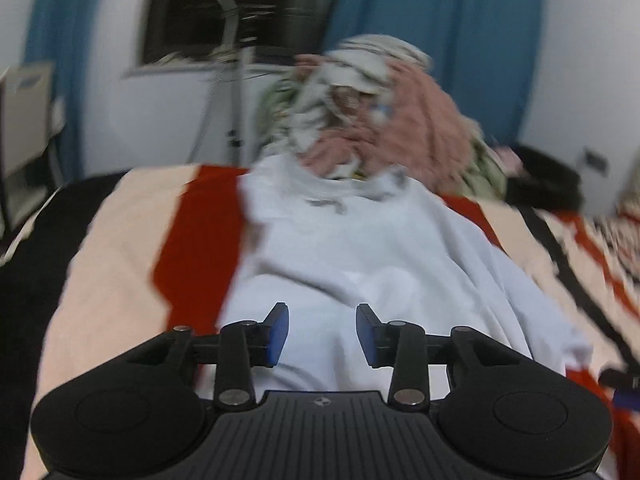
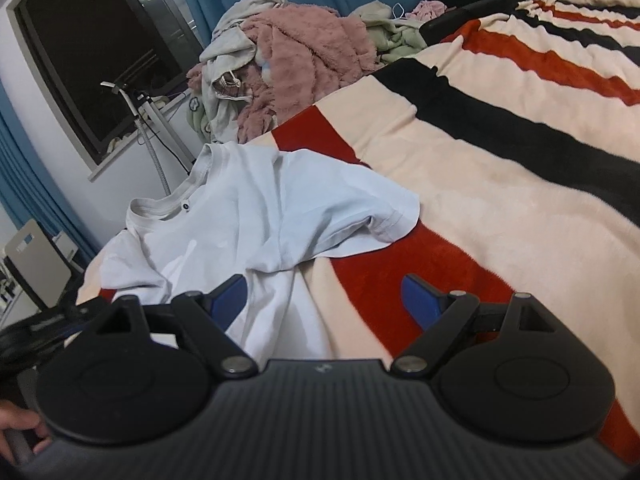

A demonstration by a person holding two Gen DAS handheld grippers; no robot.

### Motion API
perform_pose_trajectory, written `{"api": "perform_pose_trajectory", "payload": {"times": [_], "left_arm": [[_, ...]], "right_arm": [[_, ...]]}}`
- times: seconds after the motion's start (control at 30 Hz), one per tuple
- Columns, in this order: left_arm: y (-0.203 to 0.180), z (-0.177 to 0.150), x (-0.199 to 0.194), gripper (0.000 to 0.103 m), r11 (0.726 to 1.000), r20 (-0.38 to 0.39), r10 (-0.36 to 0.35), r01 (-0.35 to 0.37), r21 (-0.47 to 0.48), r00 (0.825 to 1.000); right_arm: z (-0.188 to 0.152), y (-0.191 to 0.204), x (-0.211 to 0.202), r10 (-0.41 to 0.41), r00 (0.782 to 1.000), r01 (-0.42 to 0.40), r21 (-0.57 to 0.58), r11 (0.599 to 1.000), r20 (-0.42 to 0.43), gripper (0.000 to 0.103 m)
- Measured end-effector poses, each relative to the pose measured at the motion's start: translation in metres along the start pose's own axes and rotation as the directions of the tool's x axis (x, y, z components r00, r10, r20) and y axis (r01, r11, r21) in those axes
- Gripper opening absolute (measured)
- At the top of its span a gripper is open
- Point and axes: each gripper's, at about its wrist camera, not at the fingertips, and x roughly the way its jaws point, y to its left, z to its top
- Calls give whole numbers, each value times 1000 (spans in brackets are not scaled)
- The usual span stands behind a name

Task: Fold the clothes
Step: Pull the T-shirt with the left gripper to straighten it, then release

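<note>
A pale blue-white T-shirt [image 1: 360,248] lies crumpled on the striped blanket, collar toward the far pile. It also shows in the right wrist view [image 2: 256,216], collar at the left and one sleeve spread to the right. My left gripper [image 1: 322,330] is open and empty, low over the shirt's near hem. My right gripper [image 2: 324,300] is open wide and empty, over the shirt's lower right edge and the red stripe. The left wrist view is blurred by motion.
A heap of unfolded clothes [image 1: 376,120], pink fleece and grey-green pieces, sits at the bed's far end, also in the right wrist view [image 2: 304,52]. The striped red, cream and black blanket [image 2: 520,152] stretches right. A stand [image 2: 156,128], window and blue curtains stand beyond.
</note>
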Motion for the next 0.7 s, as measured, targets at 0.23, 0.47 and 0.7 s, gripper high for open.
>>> {"api": "perform_pose_trajectory", "payload": {"times": [0.23,0.47,0.7], "left_arm": [[79,10,43,40,953,-100,29,-58,-299,995],[89,16,50,6,942,-59,3,-22,-336,998],[116,54,26,4,948,31,66,-52,-315,997]], "right_arm": [[-2,-2,3,-11,1000,11,2,1000,-16,85],[-6,-2,9,-15,999,15,-1,1000,-33,85],[-7,4,7,-27,1000,26,-40,999,-16,85]]}}
